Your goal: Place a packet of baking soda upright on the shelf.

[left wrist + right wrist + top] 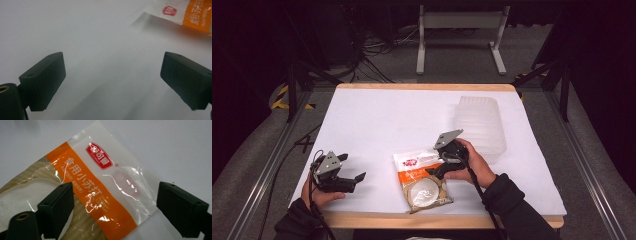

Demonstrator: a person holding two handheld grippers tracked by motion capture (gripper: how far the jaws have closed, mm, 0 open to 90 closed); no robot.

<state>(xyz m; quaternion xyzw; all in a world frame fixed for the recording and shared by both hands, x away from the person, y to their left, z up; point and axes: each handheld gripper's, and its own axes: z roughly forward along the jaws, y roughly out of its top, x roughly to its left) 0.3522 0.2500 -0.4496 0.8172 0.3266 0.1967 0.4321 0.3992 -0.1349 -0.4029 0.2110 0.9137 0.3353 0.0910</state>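
White table (377, 120): packet (100, 195) printed "食用小苏打", possibly "Sodium Hydrogen Carbonate".

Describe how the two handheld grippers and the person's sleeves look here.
Each claw, left and right, is black, with two blocky black jaws, a grey three-cornered plate on top and a black cable trailing back along the forearm. A brass-coloured insert shows near one jaw's base in both gripper views. The sleeves are dark.
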